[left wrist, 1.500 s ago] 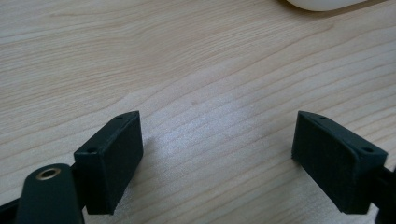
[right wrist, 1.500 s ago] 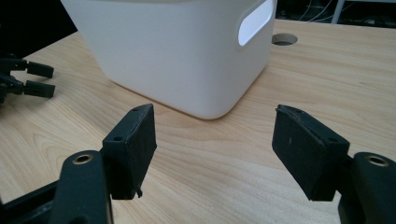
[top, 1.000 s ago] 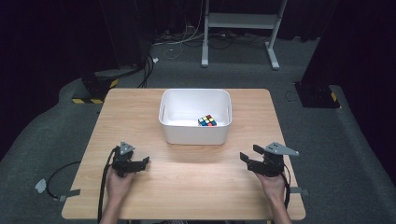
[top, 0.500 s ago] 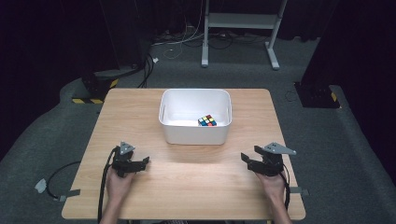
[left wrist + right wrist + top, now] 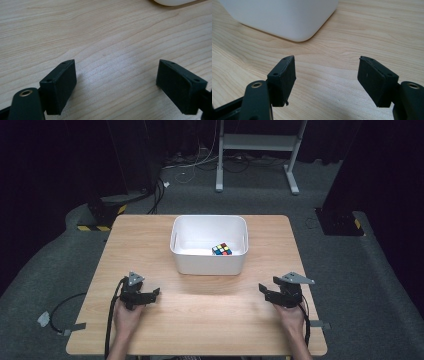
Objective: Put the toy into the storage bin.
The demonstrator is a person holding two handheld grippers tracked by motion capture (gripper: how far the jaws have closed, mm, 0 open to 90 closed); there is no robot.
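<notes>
**Both claws empty, cube resting in the bin**

The puzzle cube [image 5: 222, 250] sits inside the white bin [image 5: 209, 265], against its near wall and right of its middle. It has no long axis; it lies flat with one corner turned toward you, its coloured squares facing up.

The bin stands on your desk [image 5: 200, 315], toward the far edge and roughly centred. Your left claw [image 5: 152, 293] rests on the desk near and to the left of the bin, your right claw [image 5: 264, 291] near and to its right, both well apart from it. Each claw's jaws stand spread with nothing between them, bare wood showing in the gap.

The desk is pale wood-grain laminate, smooth, with rounded corners. The bin is glossy white plastic, rectangular with rounded corners. Beyond the bin lies grey carpet, with loose cables and a white metal frame [image 5: 257, 142].
</notes>
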